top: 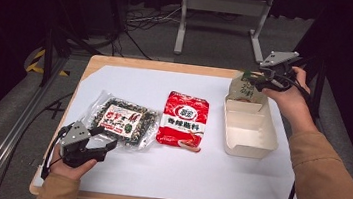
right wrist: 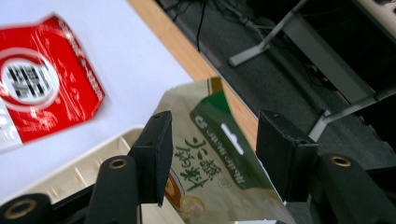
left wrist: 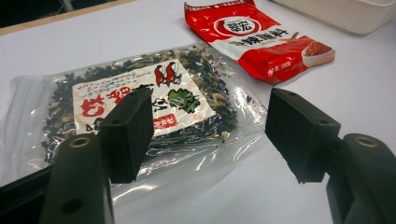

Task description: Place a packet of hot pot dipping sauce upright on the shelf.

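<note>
Now we are holding our right gripper (top: 261, 79) with its jaws apart around the top of the beige and green packet (top: 244, 88); the pads are not pressing it; it is leaning in the far end of the cream box (top: 249, 138), at about 2 o'clock on the table (top: 133, 63). It could be tipping over the rim, we think. Our left gripper (top: 104, 141) is waiting wide and empty at 8 o'clock, just beside the seaweed bag (top: 122, 119); the red packet (top: 184, 119) is lying in the middle, blocking nothing.
</note>
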